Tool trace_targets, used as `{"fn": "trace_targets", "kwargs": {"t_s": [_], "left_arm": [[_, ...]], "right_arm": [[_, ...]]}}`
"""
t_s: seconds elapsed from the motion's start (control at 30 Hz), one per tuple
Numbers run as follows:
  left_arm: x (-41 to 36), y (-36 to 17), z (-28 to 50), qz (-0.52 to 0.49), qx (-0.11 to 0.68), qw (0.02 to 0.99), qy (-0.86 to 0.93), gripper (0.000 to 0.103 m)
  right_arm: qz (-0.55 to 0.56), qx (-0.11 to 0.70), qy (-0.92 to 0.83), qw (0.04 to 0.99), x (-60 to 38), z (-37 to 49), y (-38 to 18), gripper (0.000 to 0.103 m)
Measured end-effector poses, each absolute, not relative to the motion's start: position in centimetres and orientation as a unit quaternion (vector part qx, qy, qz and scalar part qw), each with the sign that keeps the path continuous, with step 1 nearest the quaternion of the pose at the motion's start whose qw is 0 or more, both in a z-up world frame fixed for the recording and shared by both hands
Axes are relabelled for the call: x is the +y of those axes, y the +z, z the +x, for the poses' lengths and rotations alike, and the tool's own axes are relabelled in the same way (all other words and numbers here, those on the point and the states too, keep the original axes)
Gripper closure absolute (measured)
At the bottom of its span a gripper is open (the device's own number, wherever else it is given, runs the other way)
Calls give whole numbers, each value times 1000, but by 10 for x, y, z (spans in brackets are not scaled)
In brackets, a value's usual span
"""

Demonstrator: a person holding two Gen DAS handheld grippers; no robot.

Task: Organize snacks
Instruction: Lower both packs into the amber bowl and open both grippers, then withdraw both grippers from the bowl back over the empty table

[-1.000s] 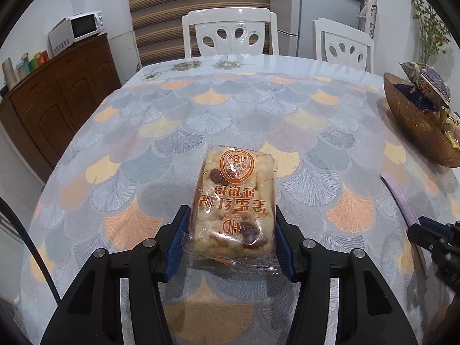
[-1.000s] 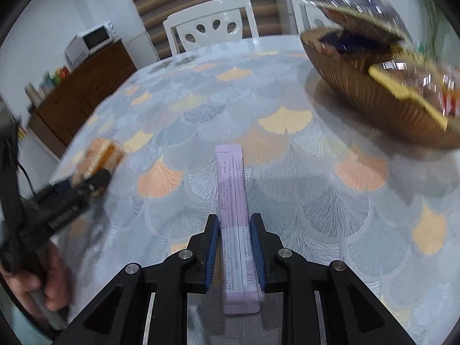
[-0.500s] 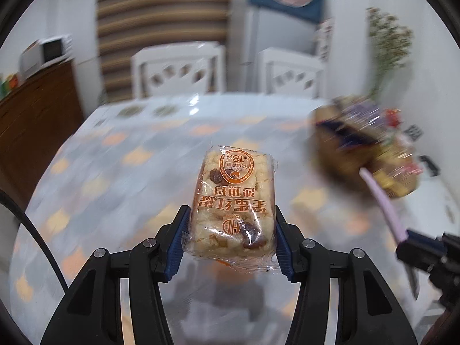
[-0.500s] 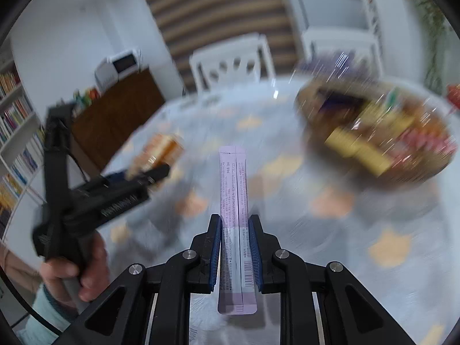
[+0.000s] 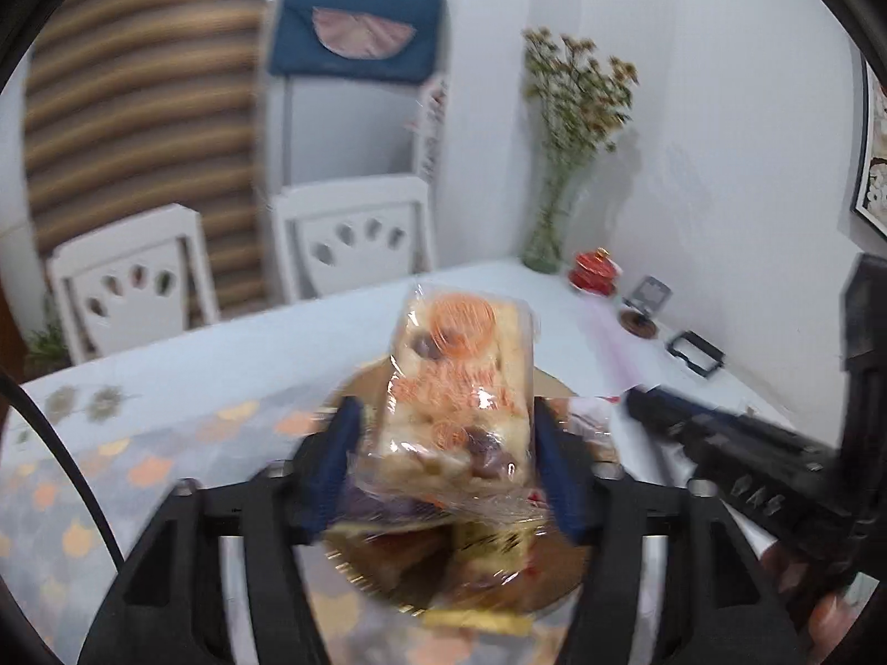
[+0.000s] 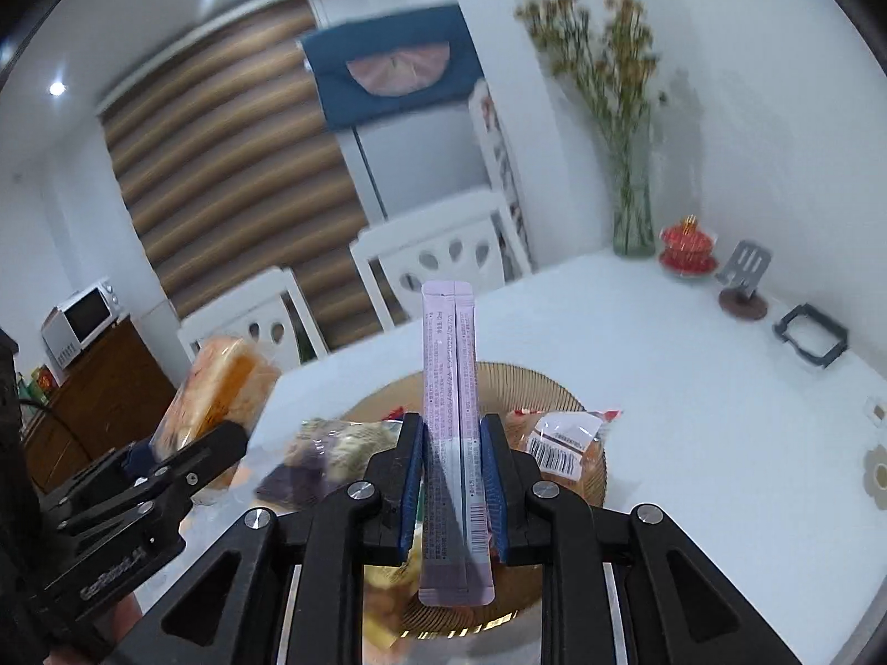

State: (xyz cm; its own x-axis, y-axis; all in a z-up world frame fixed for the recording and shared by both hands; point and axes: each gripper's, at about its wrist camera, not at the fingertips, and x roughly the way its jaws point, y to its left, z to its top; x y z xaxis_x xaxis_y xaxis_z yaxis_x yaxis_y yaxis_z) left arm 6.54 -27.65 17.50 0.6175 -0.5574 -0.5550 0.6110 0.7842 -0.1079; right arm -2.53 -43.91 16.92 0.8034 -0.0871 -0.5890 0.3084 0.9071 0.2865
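the white bench (image 6: 693,388) carries a round golden ribbed basket (image 6: 532,374) holding wrapped snacks, one clear packet (image 6: 560,438) showing a barcode label. above the basket, the left tongs (image 5: 443,460) have just been opening; the clear-wrapped puffed rice cake with orange print (image 5: 460,388) sits between the blue pads, which stand apart from its sides, its writing too blurred to read. the right tongs (image 6: 453,471) are clamped narrowly on a long pale purple stick sachet (image 6: 450,388) over the basket; its fine print and barcode are too small to read.
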Motion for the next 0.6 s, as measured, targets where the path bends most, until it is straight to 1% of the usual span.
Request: {"fn": "trace_targets", "kwargs": {"t_s": [0.03, 0.07, 0.1, 0.23, 0.43, 0.53, 0.6], "left_arm": [[-280, 174, 67, 46, 295, 899, -321, 21], [-280, 173, 66, 43, 292, 902, -316, 21], [-278, 172, 65, 40, 292, 902, -315, 21], [-257, 172, 51, 28, 292, 902, -315, 21], [-202, 175, 24, 18, 282, 920, -273, 21], [-165, 164, 9, 32, 296, 930, -216, 21], [-140, 148, -1, 43, 308, 934, -175, 20]], "right_arm": [[206, 307, -101, 924, -446, -23, 165, 71], [227, 303, -93, 921, -453, -29, 162, 63], [234, 299, -93, 920, -455, -34, 161, 61], [234, 301, -92, 920, -454, -50, 153, 60], [235, 313, -50, 919, -433, -60, 148, 60], [213, 324, -12, 922, -403, -65, 147, 59], [194, 337, 17, 921, -377, -66, 144, 57]]}}
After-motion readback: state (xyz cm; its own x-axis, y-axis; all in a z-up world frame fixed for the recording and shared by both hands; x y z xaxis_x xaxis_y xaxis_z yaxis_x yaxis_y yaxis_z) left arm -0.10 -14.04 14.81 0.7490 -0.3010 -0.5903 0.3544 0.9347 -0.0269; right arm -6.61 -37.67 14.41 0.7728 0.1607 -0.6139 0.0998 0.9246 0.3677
